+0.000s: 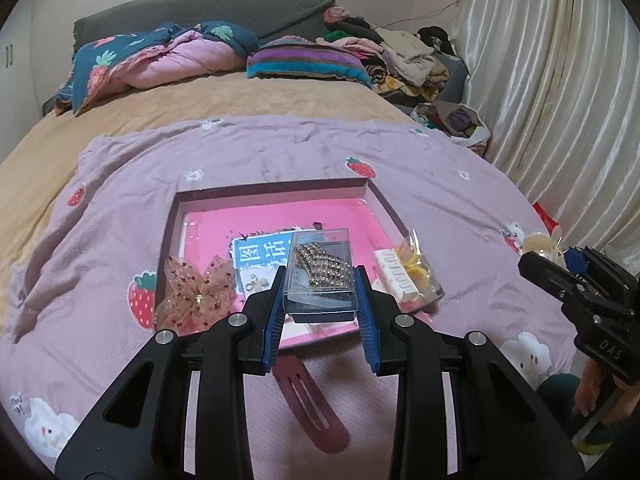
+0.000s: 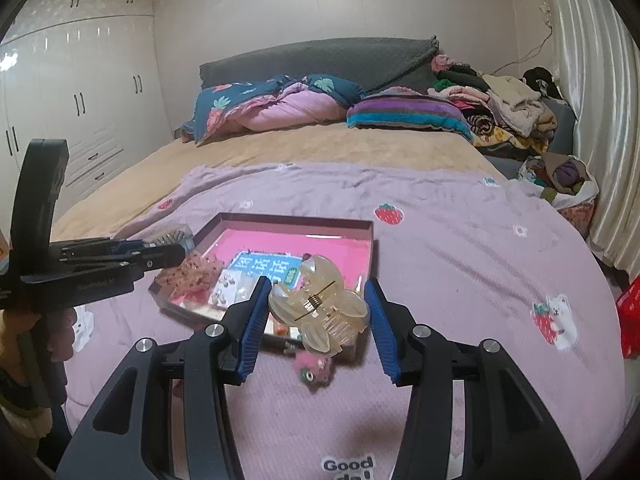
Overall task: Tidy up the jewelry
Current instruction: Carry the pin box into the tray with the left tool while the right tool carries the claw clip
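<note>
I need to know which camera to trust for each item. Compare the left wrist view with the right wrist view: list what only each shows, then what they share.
Only the left wrist view shows the dark red flat snap hair clip on the blanket and the clear plastic box with a rhinestone brooch held in the left hand-held gripper.

Only the right wrist view shows the white wardrobe and the fuzzy pink hair tie.

Both show the open pink-lined tray, the sheer peach bow and the translucent cream claw clip in the right hand-held gripper.

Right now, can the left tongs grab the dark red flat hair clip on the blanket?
Probably not yet. The left tongs are shut on the clear plastic box of sparkly jewelry, so they are full. The dark red flat hair clip lies uncovered just below them.
</note>
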The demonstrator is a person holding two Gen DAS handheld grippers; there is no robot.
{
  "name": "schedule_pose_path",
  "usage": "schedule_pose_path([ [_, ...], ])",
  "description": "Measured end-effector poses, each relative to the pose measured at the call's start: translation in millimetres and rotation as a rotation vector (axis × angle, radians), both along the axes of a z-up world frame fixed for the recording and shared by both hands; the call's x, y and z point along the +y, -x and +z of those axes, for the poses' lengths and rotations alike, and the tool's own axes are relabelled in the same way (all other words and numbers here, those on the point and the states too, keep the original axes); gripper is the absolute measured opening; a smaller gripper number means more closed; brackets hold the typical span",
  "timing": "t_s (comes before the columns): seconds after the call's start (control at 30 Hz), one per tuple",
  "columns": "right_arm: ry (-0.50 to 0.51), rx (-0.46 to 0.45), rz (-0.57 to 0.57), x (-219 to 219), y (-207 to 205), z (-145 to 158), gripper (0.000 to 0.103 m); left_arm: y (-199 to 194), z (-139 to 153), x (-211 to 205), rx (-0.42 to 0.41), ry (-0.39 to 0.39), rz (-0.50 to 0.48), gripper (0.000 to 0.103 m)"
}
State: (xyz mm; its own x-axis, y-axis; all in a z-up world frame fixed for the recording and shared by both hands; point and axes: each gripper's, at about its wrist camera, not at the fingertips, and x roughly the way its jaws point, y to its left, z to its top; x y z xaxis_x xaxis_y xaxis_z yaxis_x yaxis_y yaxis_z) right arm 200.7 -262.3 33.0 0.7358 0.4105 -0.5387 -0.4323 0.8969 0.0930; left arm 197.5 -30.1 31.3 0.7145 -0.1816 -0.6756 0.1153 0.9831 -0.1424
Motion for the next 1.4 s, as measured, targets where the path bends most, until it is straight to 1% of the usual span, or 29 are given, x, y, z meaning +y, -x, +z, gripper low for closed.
schedule_pose_path([
  [0.23, 0.0, -0.019, 0.025, 16, -17, 8, 0.047, -8, -4, 16, 0.005, 0.001, 0.037, 0.024],
  [0.43, -0.002, -0.025, 0.058, 32, -35, 8, 0.047, -16, -14, 29, 0.03, -0.003, 0.071, 0.024],
  [0.57, -0.008, -0.013, 0.078, 46, -53, 5, 0.047, -22, -24, 40, 0.052, -0.007, 0.098, 0.024],
  [0.7, -0.006, 0.019, 0.107, 64, -74, -1, 0.047, -26, -37, 57, 0.078, -0.002, 0.138, 0.024],
  [0.83, 0.015, 0.039, 0.139, 86, -91, -11, 0.047, -30, -50, 71, 0.107, 0.009, 0.164, 0.024],
  [0.93, 0.012, 0.055, 0.151, 97, -103, -17, 0.047, -34, -60, 77, 0.129, 0.013, 0.173, 0.024],
  [1.03, 0.048, 0.049, 0.155, 106, -108, -27, 0.047, -38, -68, 78, 0.145, 0.015, 0.174, 0.024],
  [1.23, 0.12, 0.101, 0.139, 107, -114, -66, 0.047, -49, -84, 72, 0.176, 0.018, 0.16, 0.024],
  [1.4, 0.15, 0.12, 0.119, 102, -120, -83, 0.047, -57, -93, 65, 0.19, 0.02, 0.16, 0.024],
])
